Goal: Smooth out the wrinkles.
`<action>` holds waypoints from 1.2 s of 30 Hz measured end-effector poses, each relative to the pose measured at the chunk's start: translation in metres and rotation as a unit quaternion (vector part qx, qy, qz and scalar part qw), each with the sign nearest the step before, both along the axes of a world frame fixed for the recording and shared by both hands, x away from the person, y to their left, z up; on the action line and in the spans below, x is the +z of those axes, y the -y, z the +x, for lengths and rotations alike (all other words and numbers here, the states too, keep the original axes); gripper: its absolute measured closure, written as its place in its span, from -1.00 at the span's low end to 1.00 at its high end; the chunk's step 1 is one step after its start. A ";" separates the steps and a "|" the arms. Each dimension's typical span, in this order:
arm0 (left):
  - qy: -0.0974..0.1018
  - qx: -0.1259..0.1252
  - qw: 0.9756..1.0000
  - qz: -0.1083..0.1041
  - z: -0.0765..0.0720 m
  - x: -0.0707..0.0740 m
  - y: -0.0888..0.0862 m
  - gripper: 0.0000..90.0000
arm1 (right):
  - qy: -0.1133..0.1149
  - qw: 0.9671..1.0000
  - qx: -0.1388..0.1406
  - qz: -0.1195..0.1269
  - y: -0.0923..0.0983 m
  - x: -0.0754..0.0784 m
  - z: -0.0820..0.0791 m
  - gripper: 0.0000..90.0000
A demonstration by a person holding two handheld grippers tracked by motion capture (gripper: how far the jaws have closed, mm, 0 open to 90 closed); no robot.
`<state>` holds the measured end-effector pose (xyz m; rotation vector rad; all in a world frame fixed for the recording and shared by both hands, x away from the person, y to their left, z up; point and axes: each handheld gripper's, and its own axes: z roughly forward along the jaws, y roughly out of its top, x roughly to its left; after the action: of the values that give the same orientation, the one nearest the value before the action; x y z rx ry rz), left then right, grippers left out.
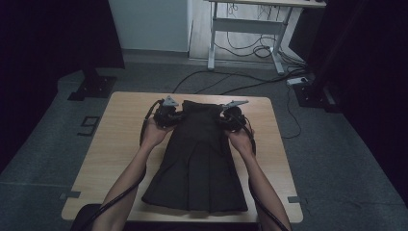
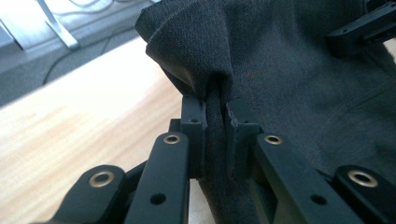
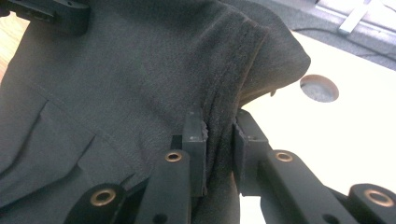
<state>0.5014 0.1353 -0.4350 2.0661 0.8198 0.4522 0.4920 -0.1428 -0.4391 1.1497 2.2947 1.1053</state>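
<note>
Both tools, left tool [image 2: 215, 135] & right tool [image 3: 218, 149], clamp dark skirt [image 1: 199, 159] waistband; fabric hides pad faces

Light wooden table [image 1: 120, 139], dark pleated skirt [image 1: 199, 163] spread flat

Plain black skirt [image 1: 197, 159], light wood-grain table [image 1: 115, 139]

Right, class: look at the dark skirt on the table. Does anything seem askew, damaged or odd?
Nothing looks damaged. The dark skirt lies flat on the table, hem nearest the person. Only its far, narrow end is bunched, where the left gripper and right gripper each pinch a corner.
</note>
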 end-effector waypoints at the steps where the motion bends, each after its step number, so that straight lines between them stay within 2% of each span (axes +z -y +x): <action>1: 0.007 0.000 1.000 -0.002 0.000 0.004 -0.001 0.77 | 0.003 1.000 0.001 0.002 0.000 0.004 0.000 0.73; 6: 0.034 0.002 0.999 -0.007 0.000 0.025 -0.003 0.77 | 0.019 1.000 0.004 0.008 0.001 0.024 0.003 0.73; 10: 0.067 0.006 0.998 -0.017 -0.001 0.053 -0.006 0.77 | 0.044 0.999 0.004 0.011 -0.001 0.052 0.004 0.73; 12: 0.083 0.005 0.996 -0.030 -0.007 0.065 -0.009 0.77 | 0.063 0.998 0.005 0.018 -0.001 0.069 0.001 0.73; 15: 0.102 -0.007 0.994 -0.031 -0.023 0.067 -0.015 0.77 | 0.082 0.996 0.017 0.029 0.002 0.079 -0.011 0.73; 18: 0.110 -0.017 0.993 -0.026 -0.041 0.056 -0.020 0.77 | 0.084 0.995 0.035 0.048 0.004 0.072 -0.028 0.73; 21: 0.114 -0.025 0.993 -0.015 -0.058 0.040 -0.024 0.77 | 0.085 0.994 0.049 0.050 0.004 0.058 -0.046 0.73; 23: 0.113 -0.030 0.993 -0.019 -0.067 0.032 -0.026 0.77 | 0.086 0.993 0.060 0.053 0.004 0.048 -0.057 0.73; 26: 0.097 -0.040 0.994 -0.027 -0.081 0.018 -0.031 0.76 | 0.079 0.993 0.069 0.060 0.005 0.035 -0.071 0.73; 36: 0.051 -0.075 0.996 -0.010 -0.116 -0.016 -0.038 0.75 | 0.031 0.992 0.101 0.071 0.006 -0.003 -0.110 0.73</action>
<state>0.3855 0.1737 -0.4506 2.0502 0.6024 0.4607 0.3822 -0.1489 -0.4422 0.9337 2.3560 1.3790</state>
